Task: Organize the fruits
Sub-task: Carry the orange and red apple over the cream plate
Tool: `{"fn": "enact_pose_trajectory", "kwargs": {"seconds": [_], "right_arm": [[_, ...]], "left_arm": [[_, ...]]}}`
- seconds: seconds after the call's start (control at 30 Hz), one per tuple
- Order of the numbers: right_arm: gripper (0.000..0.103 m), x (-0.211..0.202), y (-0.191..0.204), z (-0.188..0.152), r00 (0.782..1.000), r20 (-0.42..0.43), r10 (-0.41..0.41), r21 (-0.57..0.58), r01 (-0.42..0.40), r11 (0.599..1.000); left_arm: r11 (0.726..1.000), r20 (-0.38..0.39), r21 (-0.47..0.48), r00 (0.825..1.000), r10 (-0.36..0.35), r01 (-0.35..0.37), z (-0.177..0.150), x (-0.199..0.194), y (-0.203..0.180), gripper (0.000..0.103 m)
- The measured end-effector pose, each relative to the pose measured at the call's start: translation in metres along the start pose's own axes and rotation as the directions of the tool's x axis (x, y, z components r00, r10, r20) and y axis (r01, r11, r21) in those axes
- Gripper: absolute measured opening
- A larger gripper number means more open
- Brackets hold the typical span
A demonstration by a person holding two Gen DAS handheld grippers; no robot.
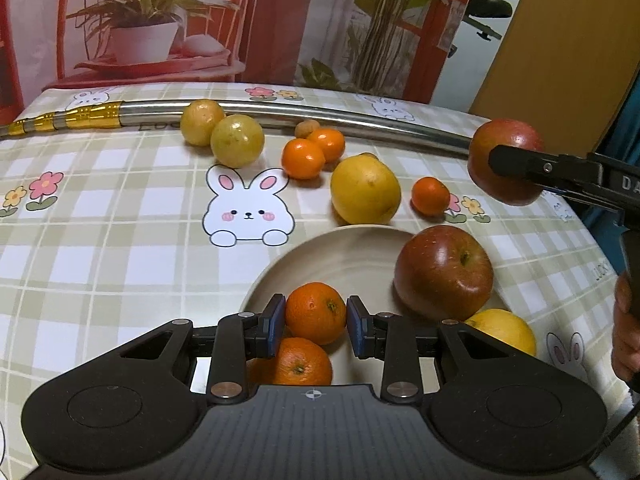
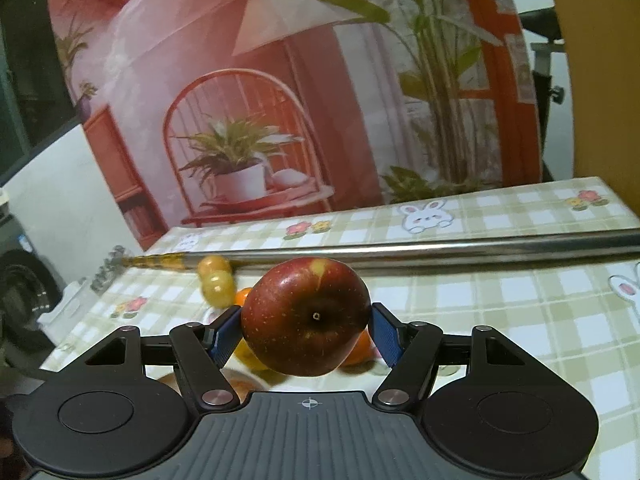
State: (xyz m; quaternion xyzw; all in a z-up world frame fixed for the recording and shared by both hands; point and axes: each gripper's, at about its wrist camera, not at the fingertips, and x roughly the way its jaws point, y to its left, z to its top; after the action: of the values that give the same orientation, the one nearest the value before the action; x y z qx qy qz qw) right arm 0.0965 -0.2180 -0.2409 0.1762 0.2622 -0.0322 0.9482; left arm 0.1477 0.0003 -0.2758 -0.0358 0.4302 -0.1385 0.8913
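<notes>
fruits: round red apple (image 2: 306, 316) clamped across its widest part in right gripper (image 2: 306, 330), held above checked tabletop (image 2: 500, 312). left gripper (image 1: 316, 320) fingers pinch small orange mandarin (image 1: 316, 312) over beige plate (image 1: 344, 252). apple likely heavy, firm, waxy-slick; mandarin soft, bruisable.

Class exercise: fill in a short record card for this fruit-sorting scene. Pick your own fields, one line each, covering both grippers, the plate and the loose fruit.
left gripper: shut on a mandarin over the plate
right gripper: shut on a red apple, held clear of the table
plate: holds a second apple, a lemon, another mandarin
loose on tablecloth: big lemon, three small oranges, two yellow-green fruits
behind fruit: metal pole
</notes>
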Motion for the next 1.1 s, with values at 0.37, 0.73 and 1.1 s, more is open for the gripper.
{"fn": "enact_pose_trajectory", "kwargs": {"seconds": [0.37, 0.73, 1.1], "right_arm": [[0.064, 0.000, 0.018, -0.007, 0.999, -0.025, 0.020, -0.029, -0.021, 0.999], [0.064, -0.010, 0.024, -0.010, 0.999, -0.037, 0.022, -0.017, -0.022, 1.000], [0.064, -0.028, 0.050, -0.017, 0.998, -0.063, 0.031, -0.057, -0.034, 0.998]], "left_arm": [[0.999, 0.011, 0.025, 1.000, 0.022, -0.023, -0.002, -0.003, -0.003, 0.036], [1.000, 0.067, -0.012, 0.998, 0.008, -0.007, 0.001, -0.025, -0.005, 0.040], [0.996, 0.126, -0.054, 0.989, 0.072, -0.066, -0.004, -0.068, 0.011, 0.043]]}}
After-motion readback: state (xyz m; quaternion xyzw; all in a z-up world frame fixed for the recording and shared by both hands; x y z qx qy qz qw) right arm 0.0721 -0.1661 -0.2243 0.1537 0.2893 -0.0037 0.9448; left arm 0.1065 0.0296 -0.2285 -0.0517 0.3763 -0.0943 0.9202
